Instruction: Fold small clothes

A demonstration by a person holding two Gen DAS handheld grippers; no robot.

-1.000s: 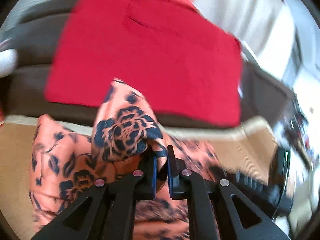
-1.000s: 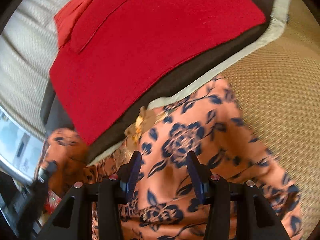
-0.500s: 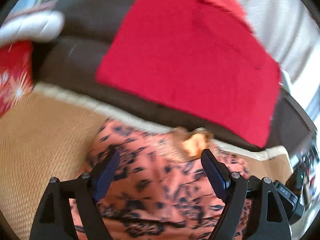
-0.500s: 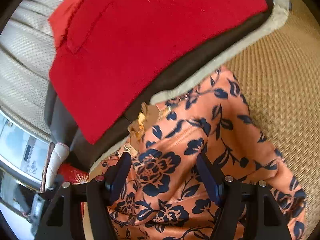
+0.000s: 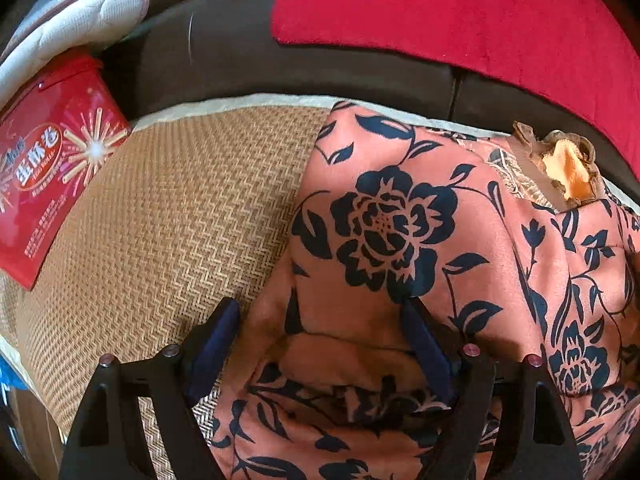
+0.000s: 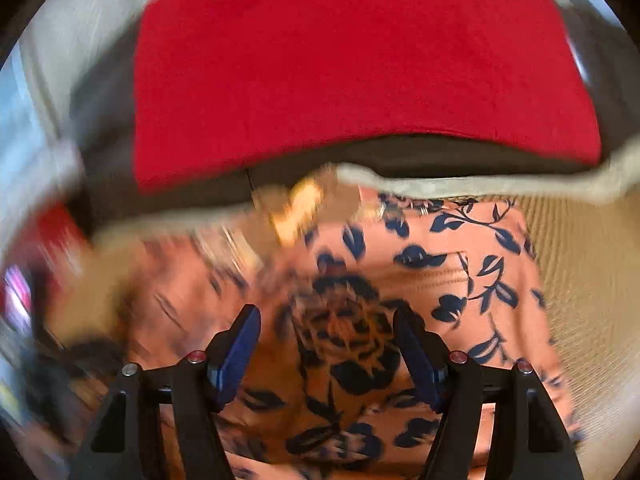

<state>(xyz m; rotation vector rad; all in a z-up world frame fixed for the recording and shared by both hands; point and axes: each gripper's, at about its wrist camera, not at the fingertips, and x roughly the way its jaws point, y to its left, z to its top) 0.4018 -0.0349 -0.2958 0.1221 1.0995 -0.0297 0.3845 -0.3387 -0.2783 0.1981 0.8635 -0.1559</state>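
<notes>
The left hand-held gripper (image 5: 320, 316) is spread wide and released, its blue-padded fingers (image 5: 214, 344) straddling the near left part of the orange floral garment (image 5: 384, 224). No cloth is pinched between them. The garment's left edge runs up and away just ahead of the left finger, and its far corner ends at the pale border of the woven mat (image 5: 168, 208). To the left of that edge the mat lies bare as far as a red printed box (image 5: 48, 168) at the far left. Ahead and to the right, a ruffled yellow-lined collar (image 5: 564, 164) sits at the garment's far edge, touching the mat border.

The right hand-held gripper (image 6: 328, 340) is likewise parted and holds nothing, with both fingers hovering over a large dark flower on the same garment (image 6: 440, 264). This view is blurred on its left half, so the cloth's outline there cannot be made out. To the right, the garment's edge gives way to bare woven mat (image 6: 592, 280).

Beyond both tools the mat ends at a dark brown sofa back (image 5: 320, 60) — a red cloth (image 5: 460, 12) is draped over it, straight ahead in the right view (image 6: 352, 64) and ahead-right in the left. A white padded cushion (image 5: 76, 20) lies far ahead-left of the left tool.
</notes>
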